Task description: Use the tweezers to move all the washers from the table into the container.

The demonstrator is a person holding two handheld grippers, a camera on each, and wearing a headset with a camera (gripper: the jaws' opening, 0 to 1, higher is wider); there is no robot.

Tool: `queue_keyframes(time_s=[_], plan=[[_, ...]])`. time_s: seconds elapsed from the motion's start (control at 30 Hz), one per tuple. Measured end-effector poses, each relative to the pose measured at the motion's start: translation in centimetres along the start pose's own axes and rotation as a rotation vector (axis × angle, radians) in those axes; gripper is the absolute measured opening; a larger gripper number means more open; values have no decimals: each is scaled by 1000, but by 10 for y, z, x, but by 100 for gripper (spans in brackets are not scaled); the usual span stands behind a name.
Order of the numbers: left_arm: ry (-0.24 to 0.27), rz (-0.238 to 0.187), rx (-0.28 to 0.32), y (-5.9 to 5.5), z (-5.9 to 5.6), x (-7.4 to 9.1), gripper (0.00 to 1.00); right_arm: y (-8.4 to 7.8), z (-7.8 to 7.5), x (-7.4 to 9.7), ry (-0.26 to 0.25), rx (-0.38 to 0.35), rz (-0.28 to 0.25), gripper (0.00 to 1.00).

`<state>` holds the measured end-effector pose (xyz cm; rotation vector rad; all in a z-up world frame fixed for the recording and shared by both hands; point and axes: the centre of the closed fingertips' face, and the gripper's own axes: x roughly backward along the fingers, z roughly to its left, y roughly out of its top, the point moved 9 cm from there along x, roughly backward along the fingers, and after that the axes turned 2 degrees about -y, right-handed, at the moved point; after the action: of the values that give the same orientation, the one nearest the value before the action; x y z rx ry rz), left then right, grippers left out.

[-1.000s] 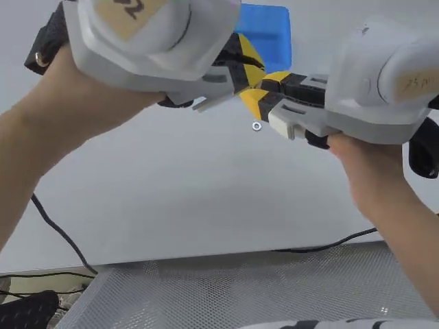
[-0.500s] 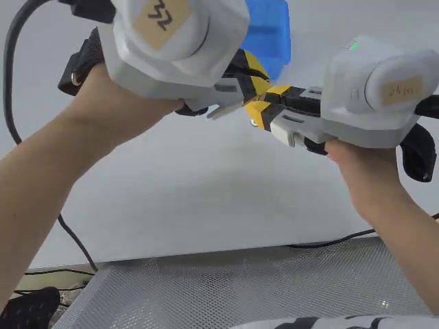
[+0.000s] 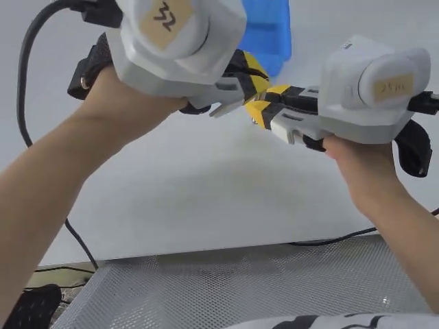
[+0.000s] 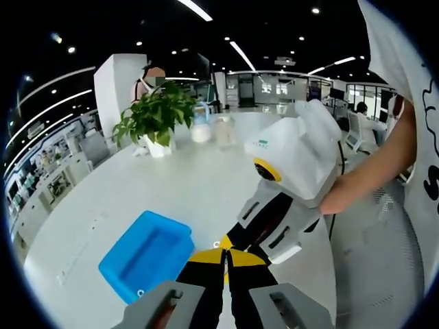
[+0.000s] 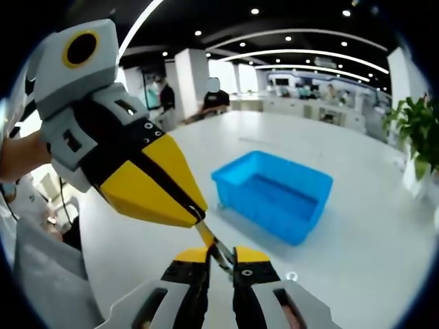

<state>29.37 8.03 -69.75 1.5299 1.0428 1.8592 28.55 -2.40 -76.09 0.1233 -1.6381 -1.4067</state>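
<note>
The tweezers (image 5: 211, 241) were clamped in both left gripper (image 5: 199, 216) and right gripper (image 5: 220, 259) jaws; the washer (image 5: 291, 276) was judged light, slippery, best pinched at rim.

My head camera sits above and just behind the two grippers. It looks forward and down at the white surface (image 3: 206, 185) from very near, with the blue container (image 3: 269, 34) at its top edge. The camera on the left gripper (image 5: 199, 216) looks along its own fingers (image 4: 204, 266) at the right gripper (image 4: 226, 241), close up. The right gripper view faces back the opposite way. All three views share the container, and both gripper views share the plant (image 4: 154, 116).
</note>
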Motion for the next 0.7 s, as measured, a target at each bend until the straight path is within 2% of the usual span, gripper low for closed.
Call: queue_keyframes(time_s=[0.27,0.47,0.57,0.7], plan=[[1,-4,15,-2,3,0,0,-1,-1,-3,4,-8,-3,8],[-2,-17,31,-2,3,-1,0,-2,-1,-3,6,12,-2,6],[3,-15,25,0,2,-3,0,-3,1,-2,-11,50,-2,5],[10,-18,35,1,2,-4,0,-2,0,-2,-16,62,8,4]])
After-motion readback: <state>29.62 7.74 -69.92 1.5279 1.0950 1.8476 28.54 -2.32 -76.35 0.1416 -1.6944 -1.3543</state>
